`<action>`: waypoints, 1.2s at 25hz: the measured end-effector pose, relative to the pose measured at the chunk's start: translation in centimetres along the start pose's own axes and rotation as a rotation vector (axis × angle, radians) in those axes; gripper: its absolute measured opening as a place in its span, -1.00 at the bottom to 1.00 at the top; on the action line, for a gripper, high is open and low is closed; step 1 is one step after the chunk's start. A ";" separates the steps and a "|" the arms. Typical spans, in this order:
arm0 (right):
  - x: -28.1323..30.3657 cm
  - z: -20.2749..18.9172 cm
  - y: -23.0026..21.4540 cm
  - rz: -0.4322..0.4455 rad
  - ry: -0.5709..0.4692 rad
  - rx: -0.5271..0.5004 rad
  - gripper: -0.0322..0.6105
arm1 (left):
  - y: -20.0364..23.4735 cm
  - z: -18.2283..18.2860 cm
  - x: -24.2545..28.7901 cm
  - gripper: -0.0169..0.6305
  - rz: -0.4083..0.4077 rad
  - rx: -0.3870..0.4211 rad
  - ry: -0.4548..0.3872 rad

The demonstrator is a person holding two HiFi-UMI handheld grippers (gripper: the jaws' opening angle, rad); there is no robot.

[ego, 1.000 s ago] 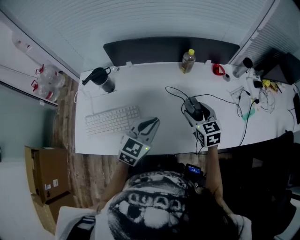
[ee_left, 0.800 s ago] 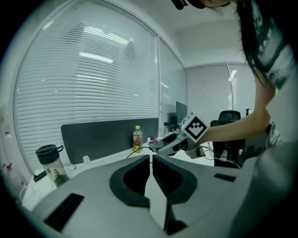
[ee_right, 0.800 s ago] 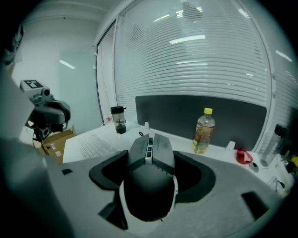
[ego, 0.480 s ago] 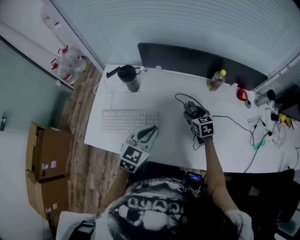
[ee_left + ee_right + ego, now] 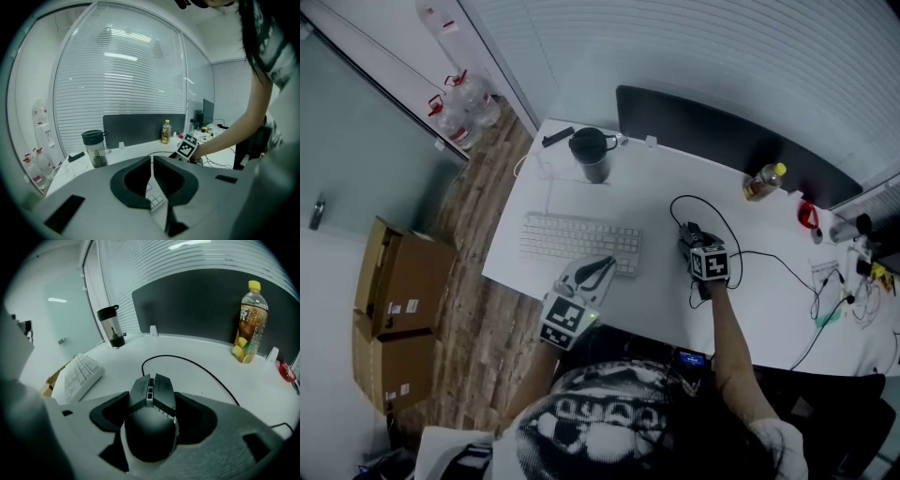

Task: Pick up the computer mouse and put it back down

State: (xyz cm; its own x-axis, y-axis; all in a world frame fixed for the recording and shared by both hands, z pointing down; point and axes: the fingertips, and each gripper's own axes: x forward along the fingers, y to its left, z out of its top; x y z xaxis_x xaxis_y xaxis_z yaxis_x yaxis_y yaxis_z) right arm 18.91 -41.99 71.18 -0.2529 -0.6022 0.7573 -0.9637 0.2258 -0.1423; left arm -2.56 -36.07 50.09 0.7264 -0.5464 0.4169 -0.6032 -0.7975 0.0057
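A black wired computer mouse (image 5: pixel 151 420) sits between the jaws of my right gripper (image 5: pixel 152 427), which is shut on its sides. In the head view the mouse (image 5: pixel 688 233) is right of the white keyboard (image 5: pixel 579 240), just ahead of the right gripper (image 5: pixel 692 246). Whether it rests on the white desk (image 5: pixel 656 187) or hangs just above it, I cannot tell. Its cable (image 5: pixel 197 363) loops away over the desk. My left gripper (image 5: pixel 600 269) hovers over the keyboard's near right corner. Its jaws (image 5: pixel 152 176) are shut with nothing between them.
A dark tumbler (image 5: pixel 591 154) stands at the desk's far left and a yellow-capped drink bottle (image 5: pixel 763 181) at the far right, before a dark partition (image 5: pixel 722 141). Tangled cables (image 5: pixel 825 300) lie at the right end. Cardboard boxes (image 5: pixel 394 309) stand on the wooden floor at left.
The head view has swung, shifting the desk rightward in frame. My right gripper with the mouse now stands closer to the keyboard. The left gripper has stayed by the keyboard's right end.
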 end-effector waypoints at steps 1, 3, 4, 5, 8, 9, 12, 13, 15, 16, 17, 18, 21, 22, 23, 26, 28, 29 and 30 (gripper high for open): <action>0.1 -0.1 0.0 -0.005 -0.004 0.006 0.03 | 0.2 -0.1 -0.1 -0.90 0.003 -0.002 0.002; 0.2 -0.1 -0.1 -0.015 -0.012 0.004 0.04 | 0.6 -0.3 -0.1 -0.90 0.007 -0.005 0.004; 0.1 0.0 -0.1 -0.018 -0.013 -0.002 0.04 | 0.8 -0.4 -0.2 -0.90 0.008 -0.007 0.005; 0.2 0.0 0.0 -0.020 -0.014 -0.008 0.04 | 0.9 -0.5 -0.3 -0.90 0.008 -0.008 0.005; 0.3 -0.1 0.2 -0.026 -0.016 -0.009 0.05 | 1.3 -0.6 -0.3 -0.90 0.002 -0.006 0.004; 0.2 -0.1 0.2 -0.028 -0.015 -0.002 0.06 | 1.3 -0.6 -0.2 -0.90 -0.004 -0.005 0.003; -0.6 0.0 0.3 -0.038 -0.030 0.039 0.19 | 1.5 -0.5 -0.2 -0.90 -0.023 0.001 -0.003; -1.1 0.2 0.4 -0.045 -0.047 0.053 0.19 | 1.6 -0.5 -0.2 -0.90 -0.030 0.002 -0.004; -2.5 0.4 0.7 -0.057 -0.090 0.079 0.17 | 1.6 -0.6 -0.1 -0.90 -0.048 0.008 -0.006; -3.4 0.4 1.0 -0.061 -0.112 0.092 0.15 | 1.6 -0.6 0.0 -0.90 -0.058 0.012 -0.006; -4.3 0.4 1.4 -0.063 -0.136 0.105 0.13 | 1.5 -0.6 0.1 -0.90 -0.070 0.016 -0.006; -5.2 0.4 1.9 -0.064 -0.159 0.117 0.11 | 1.4 -0.6 0.2 -0.90 -0.083 0.021 -0.007; -8.0 -0.1 3.5 -0.069 -0.225 0.151 0.04 | 0.9 -0.6 0.5 -0.90 -0.135 0.035 -0.009; -8.9 -0.3 4.1 -0.073 -0.246 0.164 0.00 | 0.7 -0.7 0.7 -0.90 -0.156 0.041 -0.010; -9.8 -0.5 4.6 -0.078 -0.266 0.178 -0.04 | 0.4 -0.8 0.9 -0.90 -0.178 0.046 -0.010; -12.2 -1.4 6.2 -0.092 -0.313 0.219 -0.12 | -0.6 -1.3 1.5 -0.90 -0.245 0.069 -0.002; -13.8 -2.1 7.2 -0.101 -0.331 0.240 -0.13 | -1.6 -1.5 2.0 -0.90 -0.294 0.086 0.003; -14.6 -2.4 7.6 -0.107 -0.339 0.250 -0.14 | -2.2 -1.7 2.2 -0.90 -0.318 0.094 0.004; -15.3 -2.8 7.9 -0.115 -0.347 0.260 -0.17 | -2.7 -1.8 2.4 -0.90 -0.341 0.103 0.006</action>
State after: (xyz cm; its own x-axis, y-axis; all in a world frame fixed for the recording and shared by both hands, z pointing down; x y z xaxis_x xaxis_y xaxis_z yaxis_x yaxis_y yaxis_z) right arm 15.38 -28.84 60.21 -0.1141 -0.8433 0.5251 -0.9654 -0.0306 -0.2588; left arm 0.21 -34.72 52.69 0.8781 -0.2428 0.4123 -0.2896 -0.9556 0.0541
